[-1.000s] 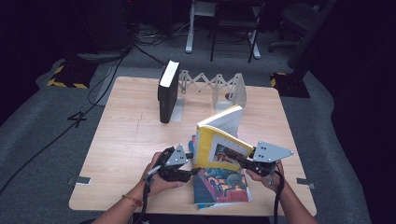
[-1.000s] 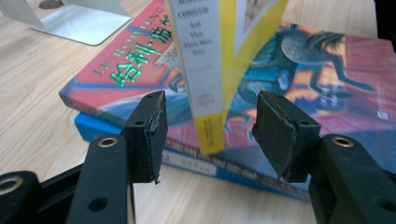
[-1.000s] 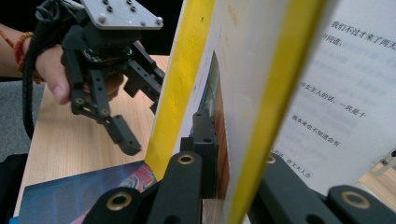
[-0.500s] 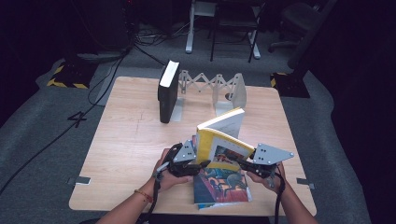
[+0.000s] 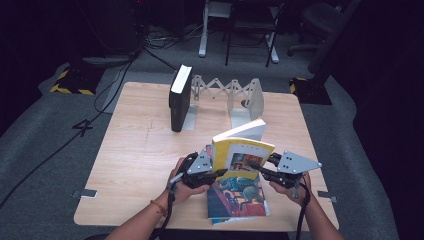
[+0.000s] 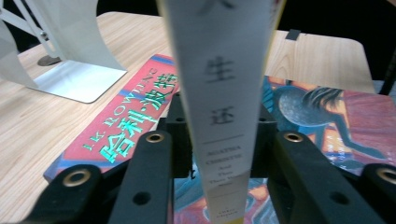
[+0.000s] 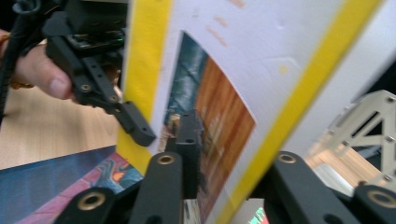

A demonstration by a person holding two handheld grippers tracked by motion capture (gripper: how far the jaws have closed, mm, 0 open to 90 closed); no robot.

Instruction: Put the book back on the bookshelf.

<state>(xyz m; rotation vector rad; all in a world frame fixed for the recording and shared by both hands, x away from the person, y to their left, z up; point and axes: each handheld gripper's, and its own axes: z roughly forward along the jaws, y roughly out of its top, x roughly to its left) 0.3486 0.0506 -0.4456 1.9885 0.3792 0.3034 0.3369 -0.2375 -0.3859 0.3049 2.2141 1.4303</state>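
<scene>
Yellow-bordered and tilted, the paperback stands on edge between my two grippers near the front of the desk, resting on the colourful book that lies flat beneath it. Much of it is hard to read: in the left gripper view its white spine runs up out of the frame and the print is blurred, and in the right gripper view its cover is cut off at the top and right, with the picture on it smeared. The flat book's far part is hidden behind the paperback in the high view.

My left gripper straddles the spine from the left; its jaws have just been closing, the spine is between them, and they sit right against it on both sides, so I read it as gripping the paperback. My right gripper meets the cover from the right; its jaws have just been opening a little, with the book's front cover edge between them. One jaw lies against the cover, the other is hidden behind the book, so I cannot tell whether it is clamped there.

Farther back, a black book stands upright against the white folding bookend rack, well apart from my hands.
</scene>
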